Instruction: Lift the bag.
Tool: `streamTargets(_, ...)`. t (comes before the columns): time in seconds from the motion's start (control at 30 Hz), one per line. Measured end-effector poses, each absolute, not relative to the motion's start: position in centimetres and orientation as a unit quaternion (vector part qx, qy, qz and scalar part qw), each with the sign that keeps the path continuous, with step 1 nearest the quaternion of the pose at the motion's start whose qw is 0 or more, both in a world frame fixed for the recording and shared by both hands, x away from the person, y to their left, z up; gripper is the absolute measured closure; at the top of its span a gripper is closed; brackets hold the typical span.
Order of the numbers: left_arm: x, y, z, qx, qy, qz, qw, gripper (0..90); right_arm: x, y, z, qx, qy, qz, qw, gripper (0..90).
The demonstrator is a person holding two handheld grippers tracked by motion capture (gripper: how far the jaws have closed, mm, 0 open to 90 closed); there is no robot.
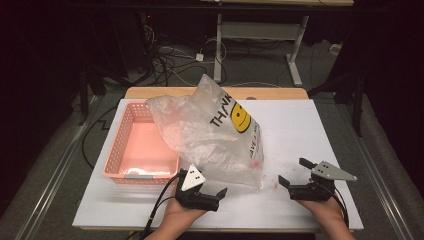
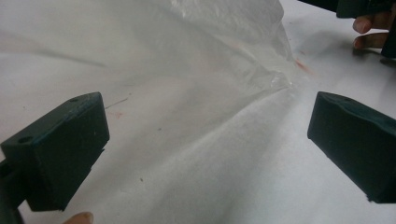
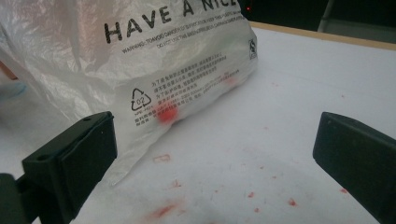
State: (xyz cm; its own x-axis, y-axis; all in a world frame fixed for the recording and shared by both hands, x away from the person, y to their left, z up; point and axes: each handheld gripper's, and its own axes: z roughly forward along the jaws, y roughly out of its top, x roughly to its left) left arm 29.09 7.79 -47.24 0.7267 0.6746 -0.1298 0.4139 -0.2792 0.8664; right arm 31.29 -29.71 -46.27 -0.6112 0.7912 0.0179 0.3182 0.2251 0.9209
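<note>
From the high view, I judge the work is at its beginning or between steps: the plastic bag (image 1: 212, 132) stands puffed on the white table (image 1: 300, 130), leaning partly over the pink basket (image 1: 137, 145), and nothing grips it. My left gripper (image 1: 212, 195) sits just under the bag's near edge, my right gripper (image 1: 290, 175) lies apart from its corner.

In the left gripper view, the jaws stand spread wide, and the bag (image 2: 210, 56) lies ahead of them, not between.

In the right gripper view, the jaws are also spread; the bag (image 3: 154, 60) is beside the left jaw, unpinched.
</note>
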Motion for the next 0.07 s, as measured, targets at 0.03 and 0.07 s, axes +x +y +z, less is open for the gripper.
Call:
streamTargets(0.03,29.14,7.77,-47.28,0.788,0.347,0.133,0.492,0.0,31.29,-29.72,-46.24,0.371,0.746,0.499,0.238,0.2)
streamTargets(0.07,29.17,7.77,-47.29,0.787,0.348,0.133,0.491,0.0,31.27,-29.72,-46.24,0.37,0.746,0.499,0.238,0.2)
